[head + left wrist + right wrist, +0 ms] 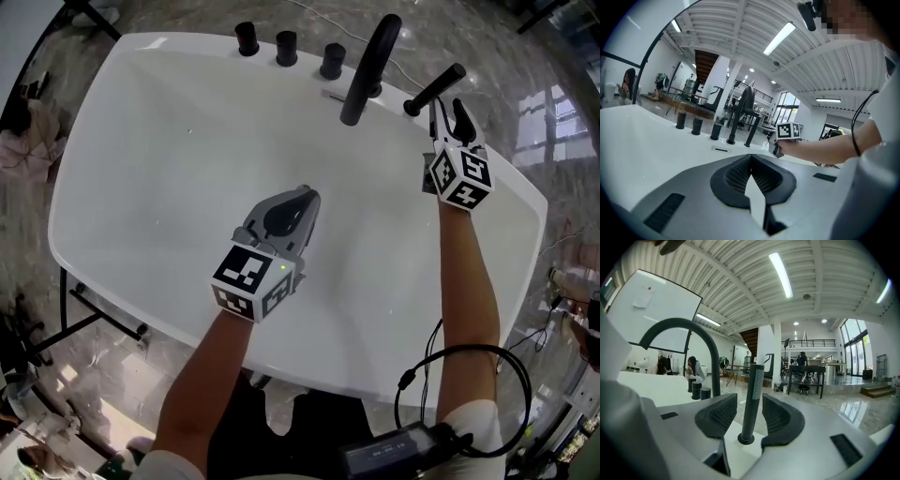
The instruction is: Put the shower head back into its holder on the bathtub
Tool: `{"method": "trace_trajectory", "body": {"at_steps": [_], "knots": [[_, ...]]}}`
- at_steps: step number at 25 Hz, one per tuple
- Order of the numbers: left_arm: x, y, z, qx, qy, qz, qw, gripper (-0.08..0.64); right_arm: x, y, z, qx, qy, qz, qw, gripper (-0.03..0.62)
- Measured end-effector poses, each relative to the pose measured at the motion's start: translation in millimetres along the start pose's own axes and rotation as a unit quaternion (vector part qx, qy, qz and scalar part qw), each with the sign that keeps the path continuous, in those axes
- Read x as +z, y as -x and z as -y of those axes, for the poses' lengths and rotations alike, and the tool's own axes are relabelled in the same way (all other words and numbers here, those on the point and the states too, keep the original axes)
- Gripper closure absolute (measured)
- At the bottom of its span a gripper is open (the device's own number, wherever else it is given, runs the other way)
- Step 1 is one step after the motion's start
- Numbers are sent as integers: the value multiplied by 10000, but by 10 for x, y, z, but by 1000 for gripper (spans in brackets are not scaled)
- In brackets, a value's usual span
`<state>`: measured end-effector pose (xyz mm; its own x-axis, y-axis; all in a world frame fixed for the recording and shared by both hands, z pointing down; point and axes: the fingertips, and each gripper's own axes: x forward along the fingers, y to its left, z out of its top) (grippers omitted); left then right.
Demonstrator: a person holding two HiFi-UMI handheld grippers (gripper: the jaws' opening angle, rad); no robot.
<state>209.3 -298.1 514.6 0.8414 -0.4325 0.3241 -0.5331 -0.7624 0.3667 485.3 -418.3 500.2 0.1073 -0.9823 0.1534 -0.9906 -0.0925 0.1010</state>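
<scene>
forearms (pixel 469 291) of the person reach out from the lower edge of the head view, each carrying one tool over the white bathtub (pixel 141 216).

left tool (pixel 305 195): held over the open basin, well apart from the fittings. its own view shows the pads pressed together at the tips with nothing between them. judged idle, parked clear so that it does not crowd the far rim.

right tool (pixel 449 112): at the far right of the tub rim, beside the curved spout (pixel 370 66) and to the right of the three dark knobs (pixel 286 47). its own view shows the jaws spread, one either side of the shower head (pixel 753 394), with a gap visible on both sides; no pad touches it.

shower head: a slim dark rod standing upright, its foot set in the round holder (pixel 746 439) on the tub rim. it stands without support from either tool, which suggests it is seated. how deep it sits cannot be told.

assessment: the task's thing appears to be in place, and the spread jaws fit a grip no longer needed. the remaining concern is the way out: the rod stands between the pads, so a sideways pull could knock it; a straight draw back along the jaws looks safest.
</scene>
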Motion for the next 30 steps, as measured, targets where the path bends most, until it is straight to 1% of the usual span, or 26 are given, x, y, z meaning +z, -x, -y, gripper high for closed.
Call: {"method": "trace_trajectory", "body": {"at_steps": [4, 6, 8, 11, 15, 18, 22, 26, 28, 30], "knots": [[24, 239, 270, -18, -7, -38, 10000, 541, 263, 434, -75, -17, 244, 83, 9997, 443], [74, 366, 412, -1, 9, -48, 10000, 541, 404, 669, -116, -17, 322, 106, 9994, 478], [180, 479, 574, -8, -58, -3, 10000, 541, 582, 916, -140, -3, 285, 165, 9995, 494], [431, 654, 872, -56, -248, 114, 9996, 541, 921, 1386, -155, 43, 177, 307, 9994, 532], [813, 941, 1352, -142, -629, 277, 9975, 541, 1393, 2128, -156, 107, 503, 401, 9979, 561], [994, 1145, 1629, -98, -756, 427, 9962, 541, 1629, 2621, -142, 155, 503, 415, 9977, 577], [1168, 1399, 1952, 18, -745, 564, 9956, 541, 1781, 3159, -257, 400, 211, 275, 9986, 580], [1308, 1637, 2309, -47, -812, 549, 9952, 541, 1819, 3647, -474, 688, 26, 68, 9976, 581], [1395, 1734, 2489, -121, -919, 539, 9942, 541, 1813, 3908, -599, 853, -24, -9, 9964, 581], [1476, 1827, 2643, -218, -1108, 524, 9922, 541, 1782, 4201, -733, 949, -105, -114, 9954, 580]]}}
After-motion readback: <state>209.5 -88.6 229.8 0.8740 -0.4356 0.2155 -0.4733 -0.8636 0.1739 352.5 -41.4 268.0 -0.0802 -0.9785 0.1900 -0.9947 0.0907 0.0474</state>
